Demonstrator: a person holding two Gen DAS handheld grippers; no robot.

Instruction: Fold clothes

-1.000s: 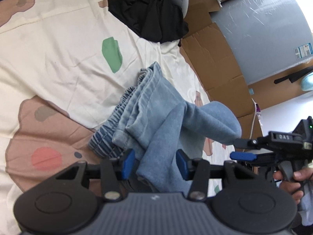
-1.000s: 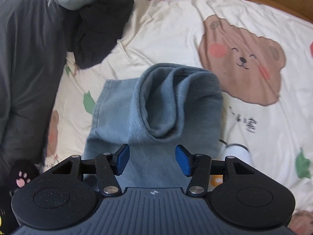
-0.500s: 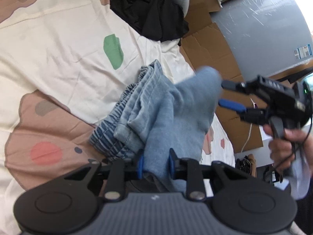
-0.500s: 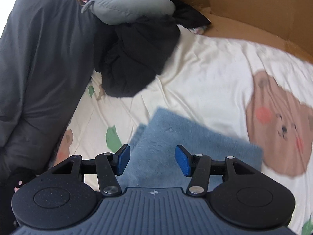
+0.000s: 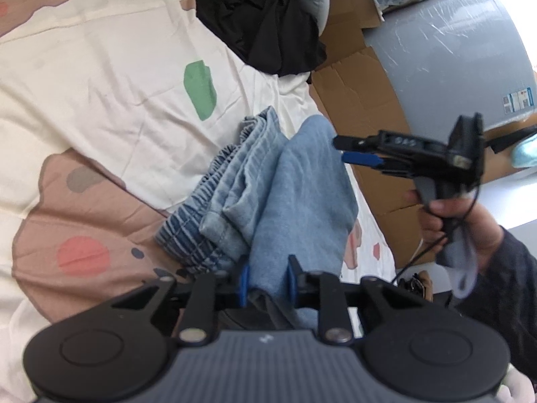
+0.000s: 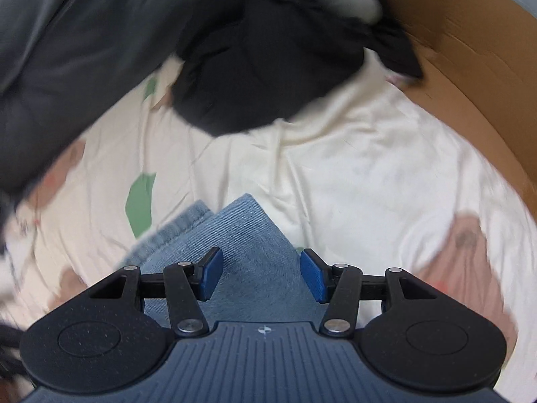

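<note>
Your right tongs (image 6: 258, 275) have let go, jaws apart; left tongs (image 5: 266, 283) stay clamped on the jeans (image 5: 295, 194). Mid-fold: flatten next.

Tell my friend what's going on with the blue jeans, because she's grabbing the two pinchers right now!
Left gripper: shut on the near edge of the jeans.
Right gripper: open, holding nothing, hovering above the jeans' folded top layer.
Jeans: bunched on the bear-print sheet, legs folded over the elastic waistband.
Done: one fold laid over.
Left: probably let go, flatten and square the bundle. The black garment behind is still unfolded.
</note>
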